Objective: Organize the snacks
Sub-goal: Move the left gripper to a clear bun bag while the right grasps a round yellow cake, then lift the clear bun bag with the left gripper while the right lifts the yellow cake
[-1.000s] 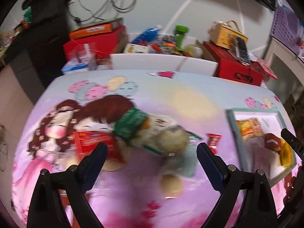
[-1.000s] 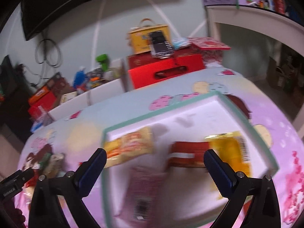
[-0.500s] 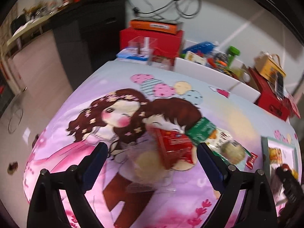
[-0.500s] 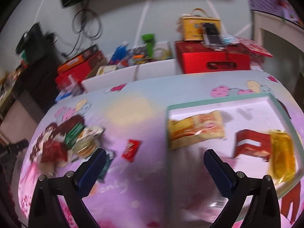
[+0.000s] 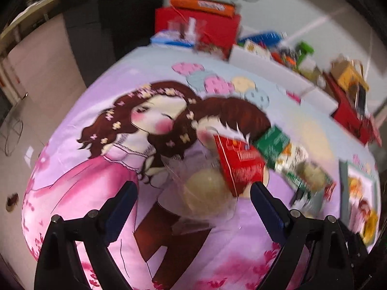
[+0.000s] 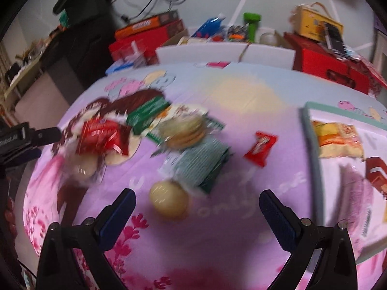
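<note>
Both pairs of jaws stand spread wide with nothing between the pads and nothing touched. The left gripper (image 5: 193,193) hangs above a clear-wrapped round pale cookie (image 5: 205,192), which shows in the gap between its fingers but lies on the table below them. A red snack packet (image 5: 239,162) lies partly over that cookie, on its far right edge. Beyond the red packet sits a green-and-white biscuit pack (image 5: 283,149), and past that more wrapped biscuits, too blurred to tell apart.

The right gripper (image 6: 197,205) is held over another round pale cookie (image 6: 168,201), apart from it. Just behind this cookie lies a pale green striped packet (image 6: 203,162), and behind that a stack of round biscuits in clear wrap (image 6: 185,130). To the right of the striped packet, a small red candy wrapper (image 6: 261,148) lies alone on the pink cartoon-printed table cover (image 6: 241,96). Farther right of the candy stands a white tray with a teal rim (image 6: 312,130), with a yellow-orange snack bag (image 6: 336,140) and a red pack (image 6: 377,171) inside it. Left of the striped packet, the other gripper's black body shows at the edge of the right wrist view, near the red snack packet.
</note>
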Action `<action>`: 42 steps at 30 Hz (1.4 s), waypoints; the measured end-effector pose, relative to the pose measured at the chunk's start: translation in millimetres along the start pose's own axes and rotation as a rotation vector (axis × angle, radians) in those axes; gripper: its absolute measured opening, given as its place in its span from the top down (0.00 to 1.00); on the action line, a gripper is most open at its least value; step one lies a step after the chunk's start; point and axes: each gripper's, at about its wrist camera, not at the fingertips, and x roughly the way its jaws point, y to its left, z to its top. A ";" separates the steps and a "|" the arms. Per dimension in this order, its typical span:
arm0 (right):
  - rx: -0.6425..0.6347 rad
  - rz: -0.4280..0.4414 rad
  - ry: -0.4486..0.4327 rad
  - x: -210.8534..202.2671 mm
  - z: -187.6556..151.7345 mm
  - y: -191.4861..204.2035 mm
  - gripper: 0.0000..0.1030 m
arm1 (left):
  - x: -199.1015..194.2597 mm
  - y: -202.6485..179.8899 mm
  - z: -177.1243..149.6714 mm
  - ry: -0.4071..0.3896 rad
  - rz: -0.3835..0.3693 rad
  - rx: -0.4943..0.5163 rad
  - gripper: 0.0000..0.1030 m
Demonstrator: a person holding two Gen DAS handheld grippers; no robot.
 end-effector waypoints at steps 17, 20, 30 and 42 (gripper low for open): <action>-0.116 -0.077 0.064 30.9 -20.1 32.4 0.05 | 75.7 -19.8 -4.4 0.162 0.005 0.081 0.08; -0.144 -0.081 0.048 31.1 -20.9 38.5 0.13 | 81.3 -21.3 -4.0 0.162 0.018 0.089 0.08; -0.135 -0.065 0.025 26.5 -15.6 36.7 0.53 | 69.1 -14.1 -4.5 0.161 0.003 0.081 0.32; -0.121 -0.007 0.029 14.9 -15.3 39.8 0.56 | 35.2 -7.8 -8.7 0.106 0.028 0.090 0.44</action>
